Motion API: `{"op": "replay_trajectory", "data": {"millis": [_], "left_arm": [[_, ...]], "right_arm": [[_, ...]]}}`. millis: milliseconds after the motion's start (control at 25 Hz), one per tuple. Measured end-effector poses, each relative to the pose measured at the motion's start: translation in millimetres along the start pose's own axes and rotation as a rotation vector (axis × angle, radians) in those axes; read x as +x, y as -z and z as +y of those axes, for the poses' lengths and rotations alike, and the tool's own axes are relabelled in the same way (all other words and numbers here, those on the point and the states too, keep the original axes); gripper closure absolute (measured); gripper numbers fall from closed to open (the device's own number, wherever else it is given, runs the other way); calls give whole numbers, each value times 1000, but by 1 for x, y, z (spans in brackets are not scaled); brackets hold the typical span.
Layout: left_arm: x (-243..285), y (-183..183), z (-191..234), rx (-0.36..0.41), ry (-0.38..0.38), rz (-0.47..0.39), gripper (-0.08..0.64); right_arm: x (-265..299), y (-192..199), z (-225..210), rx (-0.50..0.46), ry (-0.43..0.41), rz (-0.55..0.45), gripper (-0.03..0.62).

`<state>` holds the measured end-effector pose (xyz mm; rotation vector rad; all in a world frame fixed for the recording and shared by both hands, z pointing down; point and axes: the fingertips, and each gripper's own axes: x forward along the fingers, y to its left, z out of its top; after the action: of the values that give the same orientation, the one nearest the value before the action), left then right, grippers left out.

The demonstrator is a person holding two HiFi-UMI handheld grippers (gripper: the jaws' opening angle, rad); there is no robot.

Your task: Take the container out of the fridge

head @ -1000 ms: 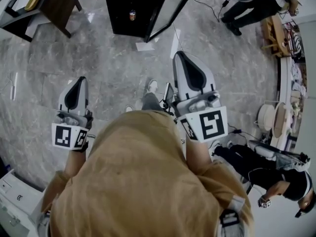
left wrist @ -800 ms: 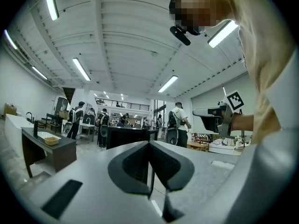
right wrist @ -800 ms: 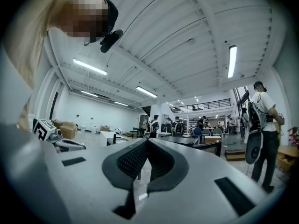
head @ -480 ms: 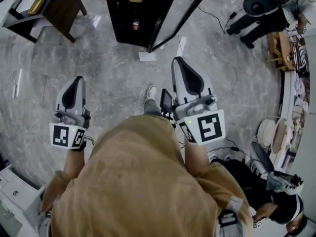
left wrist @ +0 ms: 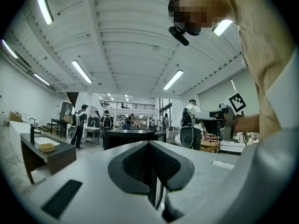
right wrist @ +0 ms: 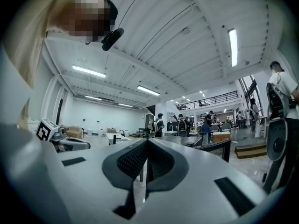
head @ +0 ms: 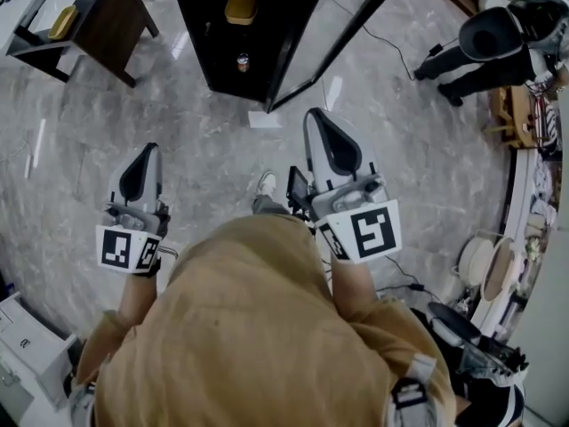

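Container (head: 242, 7) in fridge (head: 200, 43) | left gripper (head: 147, 154) closed, empty | right gripper (head: 318, 121) closed, empty

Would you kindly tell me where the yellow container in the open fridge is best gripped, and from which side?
Likely its near edge, coming level through the open front of the fridge: the yellow container lies flat on a shelf, walls shut off the other sides, and the door is swung aside.

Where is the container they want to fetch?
In the head view, the yellow container sits top centre inside the open black fridge, with a small can showing just below it.
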<state>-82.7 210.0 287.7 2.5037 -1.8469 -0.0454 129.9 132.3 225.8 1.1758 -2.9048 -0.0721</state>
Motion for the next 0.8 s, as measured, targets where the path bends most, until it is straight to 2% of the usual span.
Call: {"op": "replay_trajectory", "data": {"millis": [400,640,800], "left_arm": [[74,6,8,10,-59,19,558],[125,29,73,10,-106,41,558],[142,27,84,37,-140,44,558]], "right_arm": [[55,18,-70,35,-55,-10,592],[140,49,-94,58,-81,4,592],[159,57,-117,89,-89,-7,592]]}}
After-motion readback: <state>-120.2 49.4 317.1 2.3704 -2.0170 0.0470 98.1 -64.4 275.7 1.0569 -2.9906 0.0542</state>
